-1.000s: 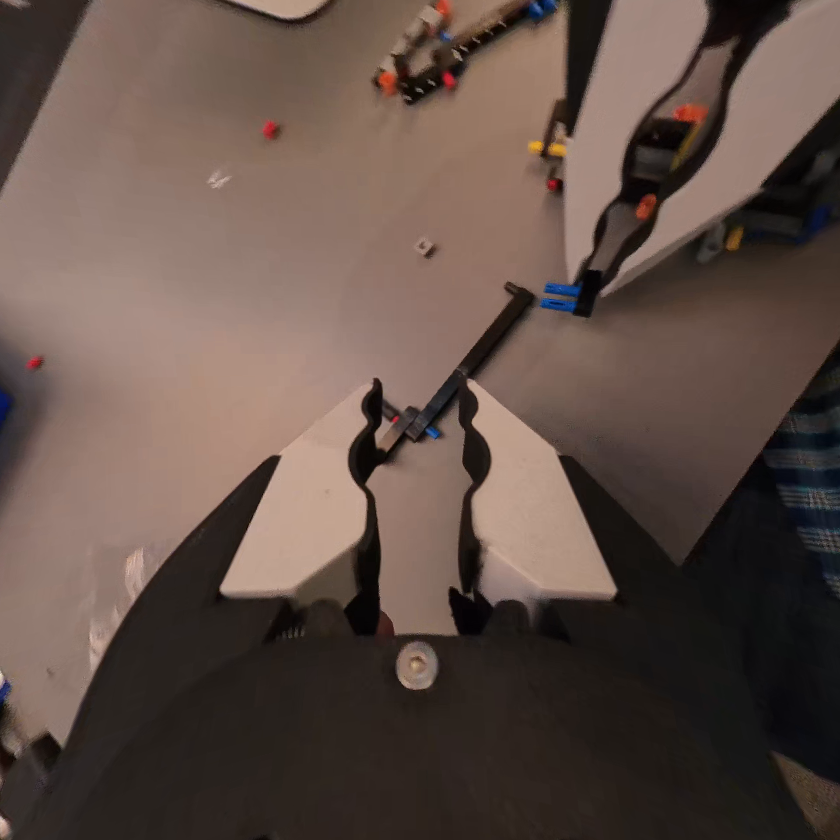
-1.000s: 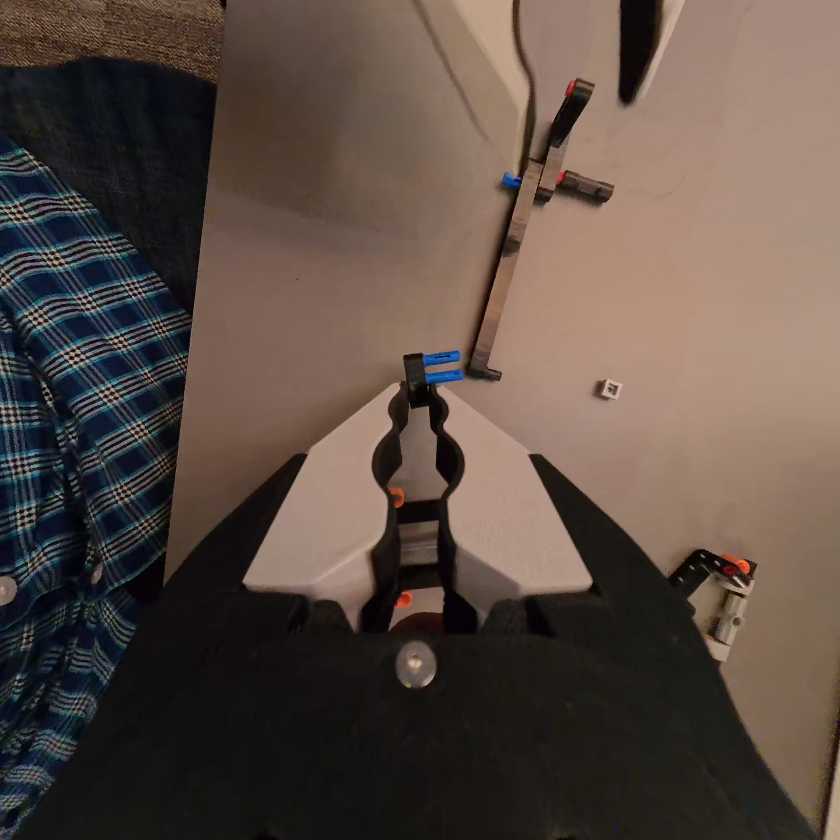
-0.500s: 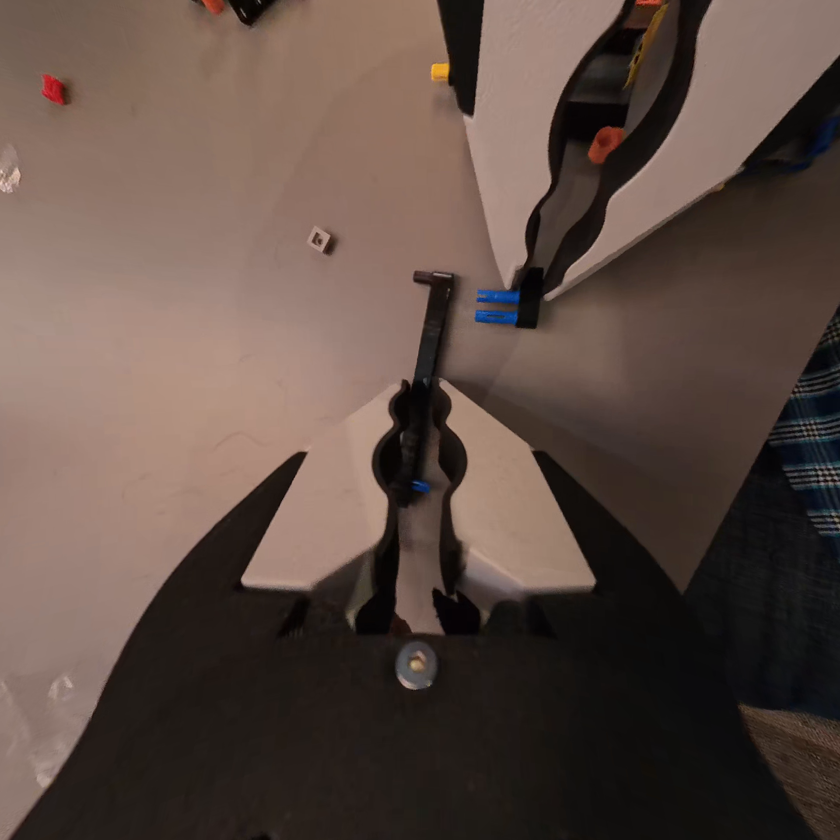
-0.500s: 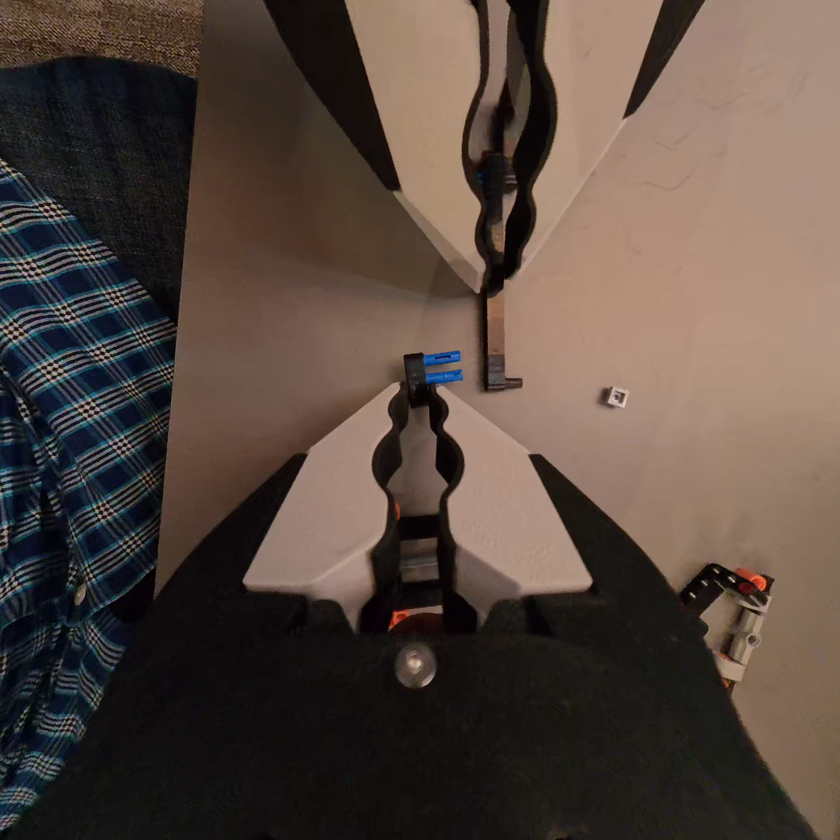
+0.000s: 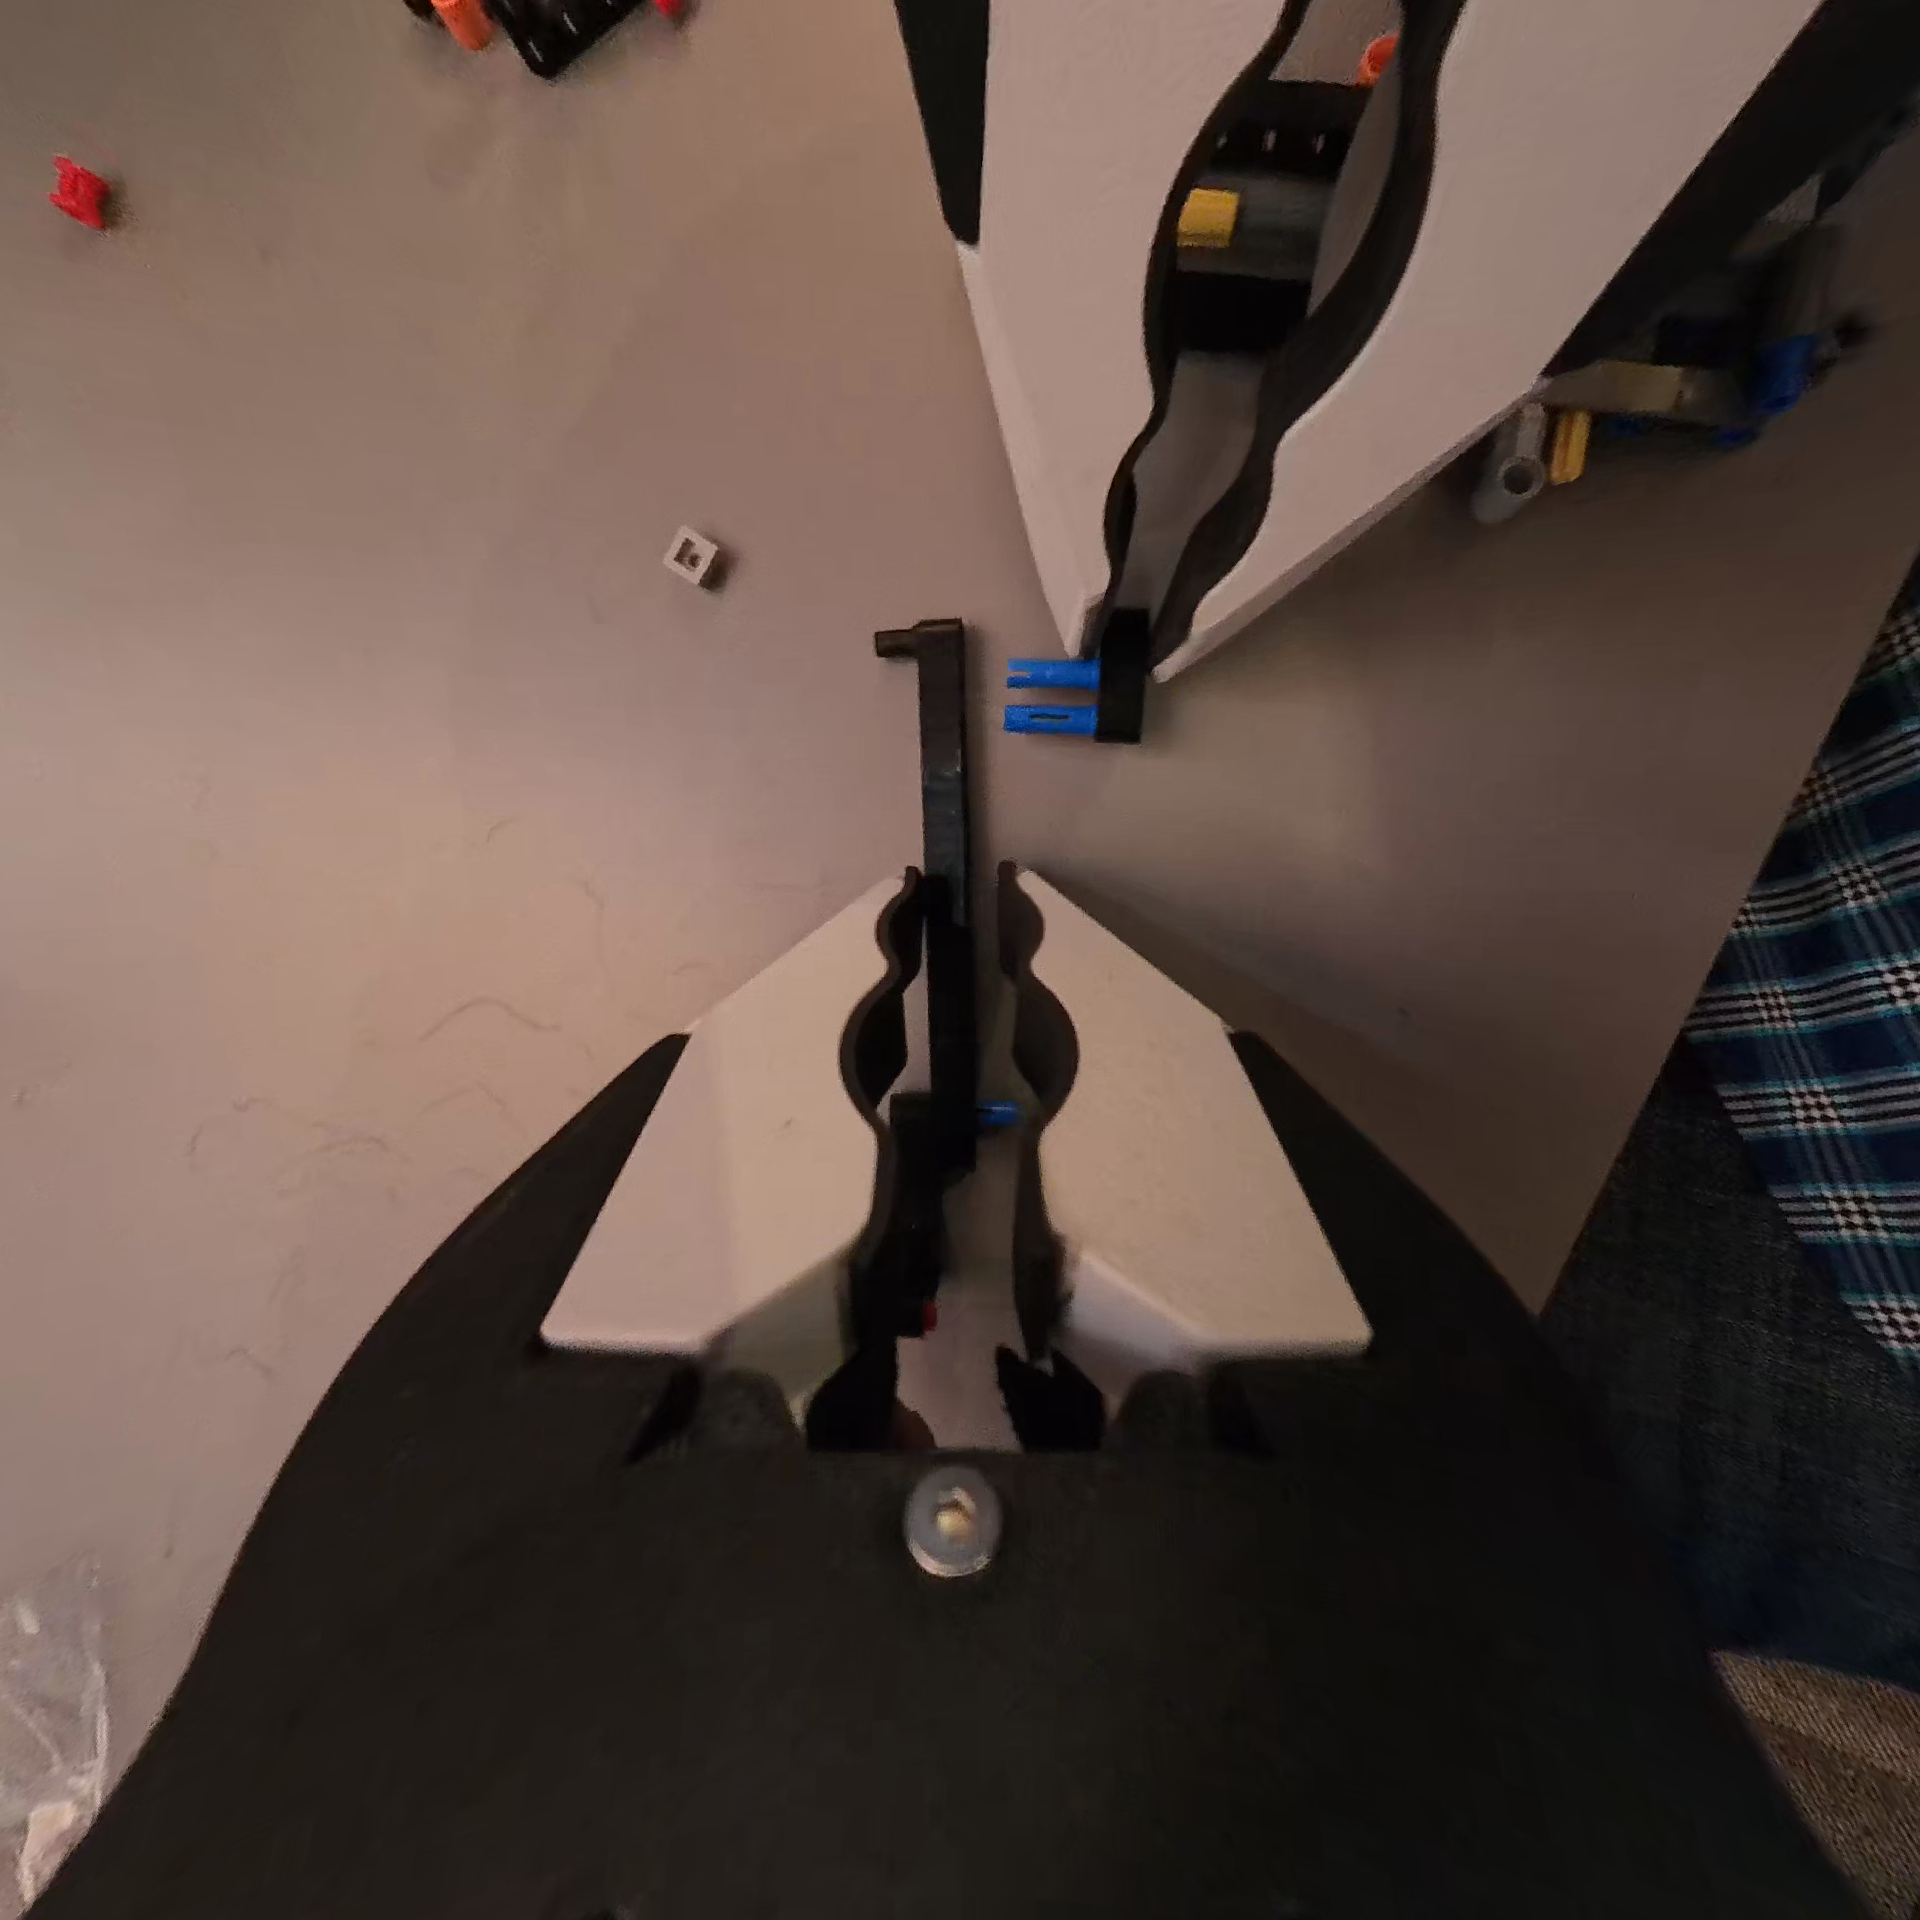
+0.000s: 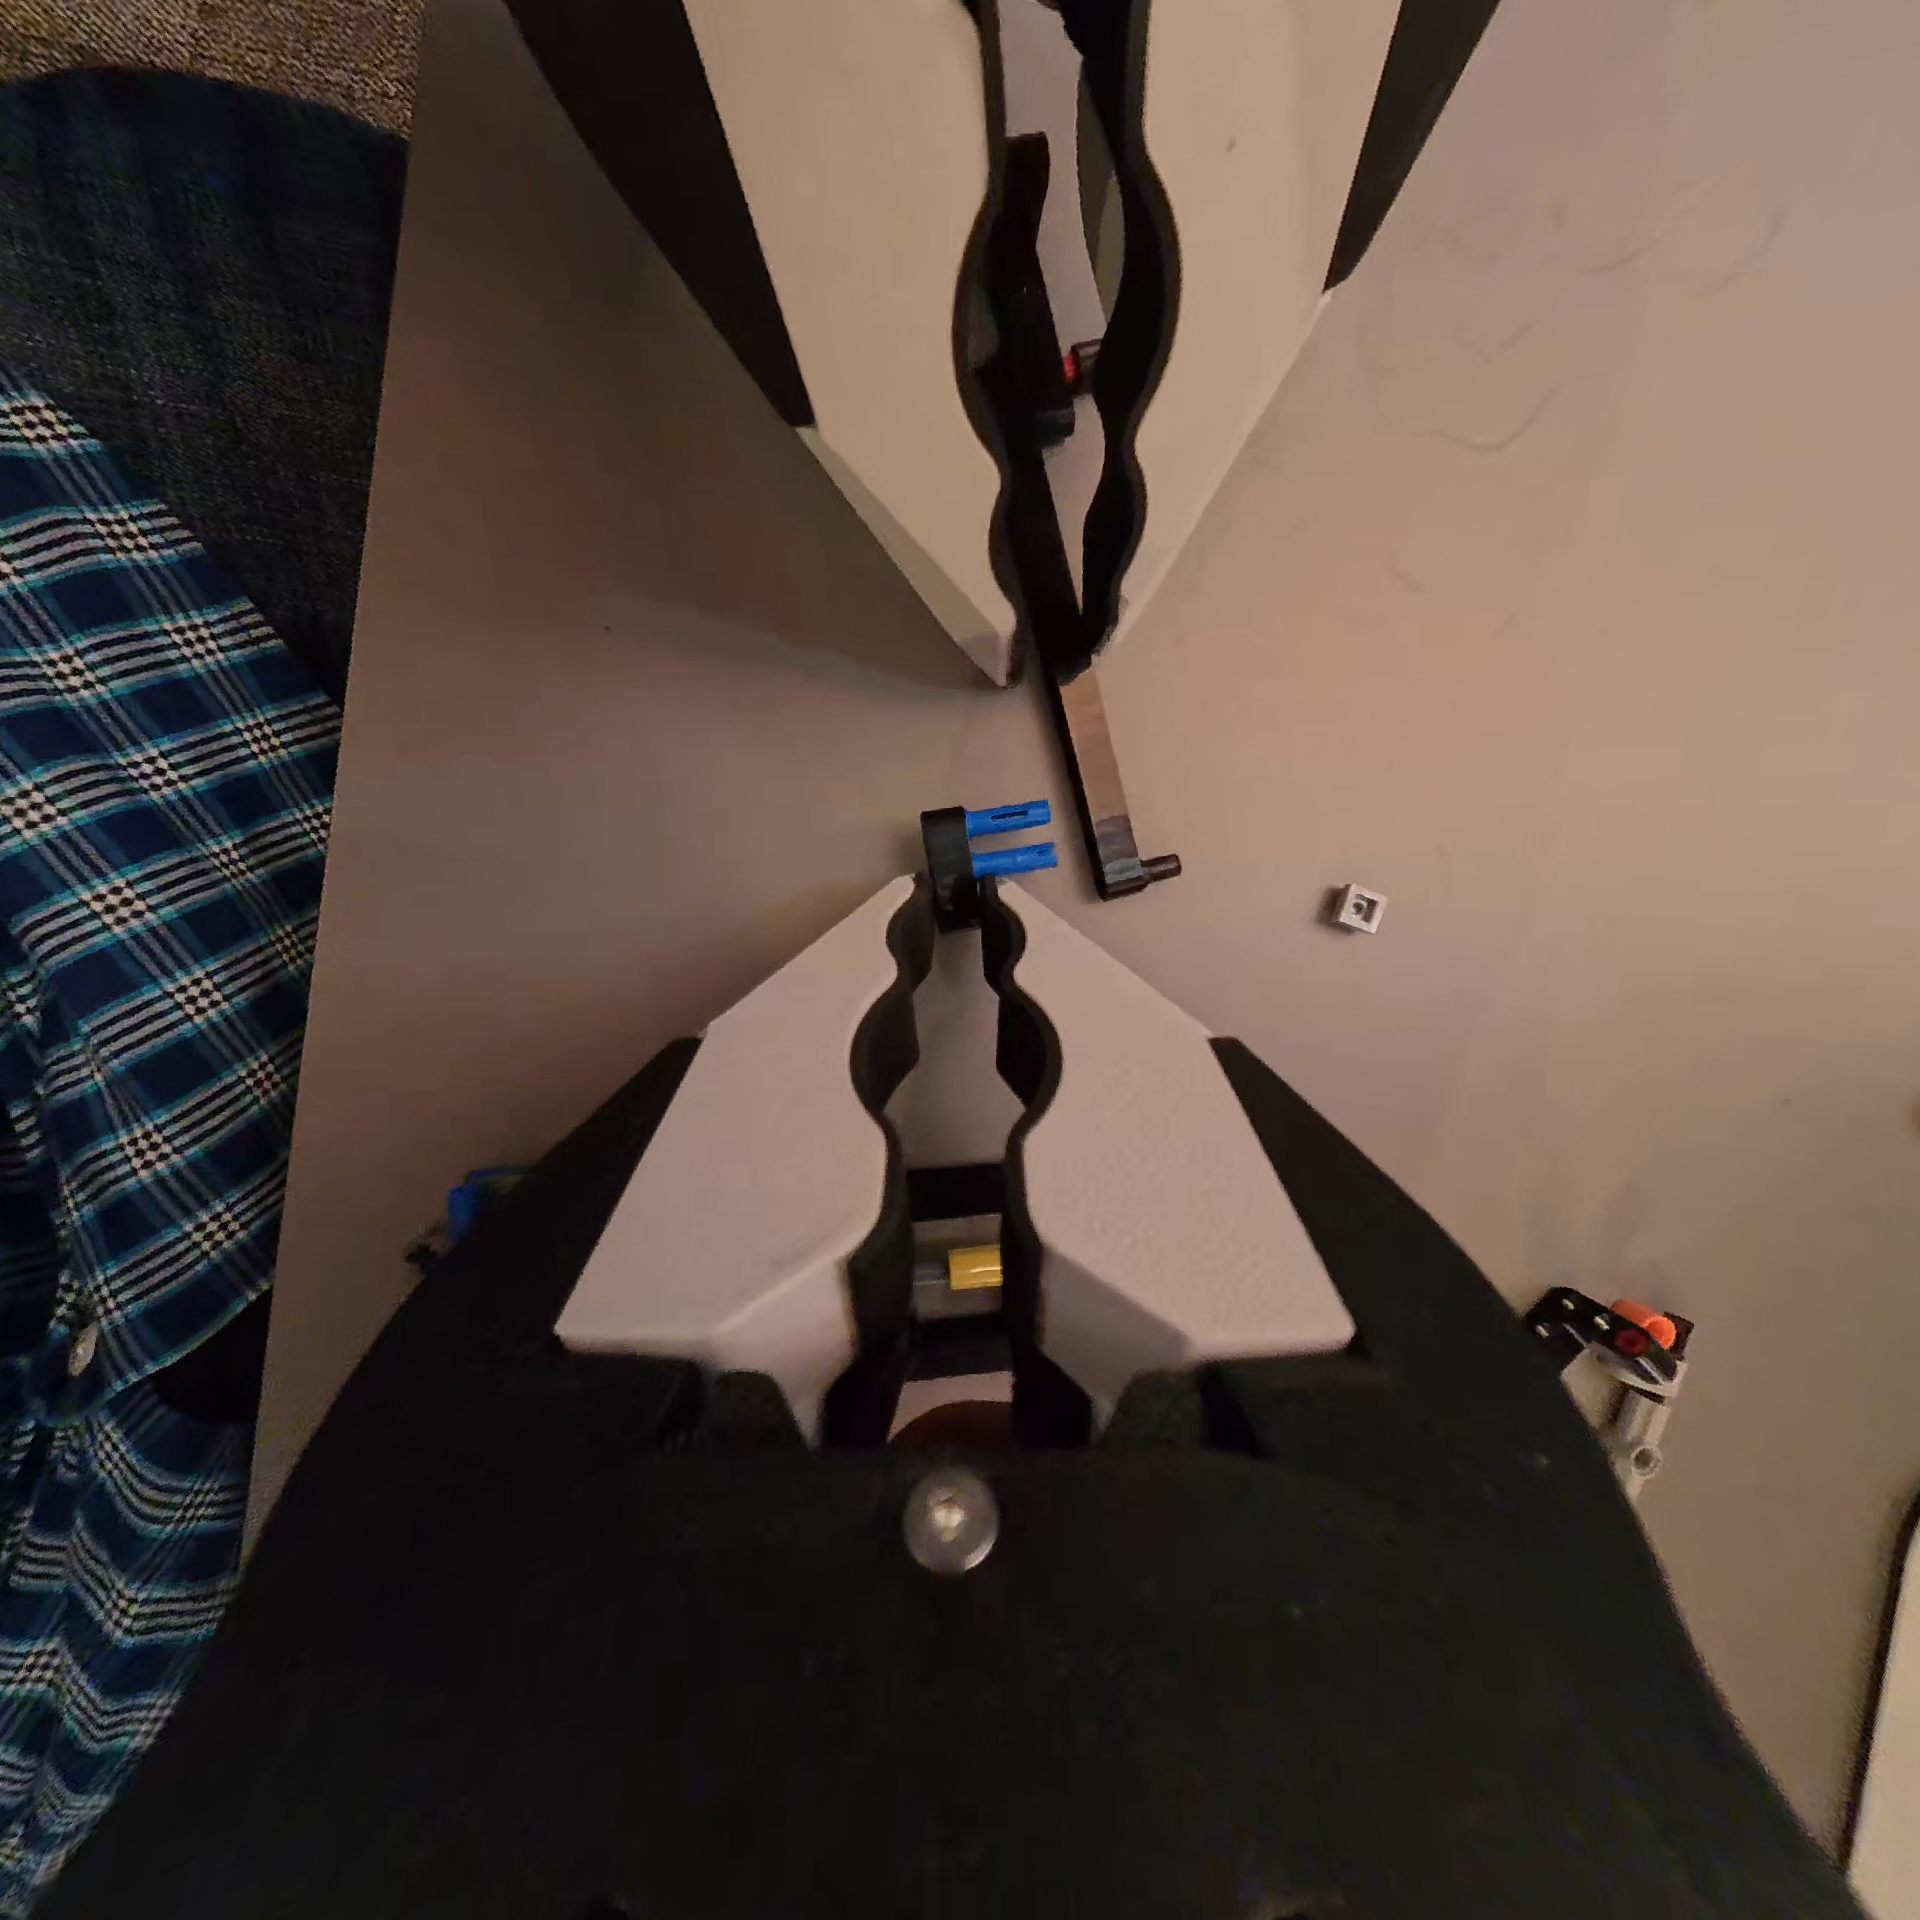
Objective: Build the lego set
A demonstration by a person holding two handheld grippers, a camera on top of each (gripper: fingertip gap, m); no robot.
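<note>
Left wrist view: left gripper (image 5: 954, 883) straddles a long, thin black plastic beam (image 5: 943, 769) with a short black peg at its far end. Jaws are drawn in around the beam, but a gap shows on the right side, so a firm clamp cannot be confirmed. Beam lies along the pale grey surface (image 5: 364, 727), far end poking out past the fingertips.

Right wrist view: right gripper (image 6: 956, 894) is closed on a small black connector block carrying two blue pins (image 6: 987, 844), pins pointing sideways at the beam's end, near but apart.

Step in hand, as judged: mating the blue pins into the beam's end holes. Next move calls for lining both pins with two holes, then pressing sideways while the left gripper braces the beam.

Hard to read: beam holes are invisible edge-on; its rear part, with a blue and a red stub, is buried between the left fingers. Whether the beam is lifted or resting is unclear. Loose parts at the frame edges are cut off.
</note>
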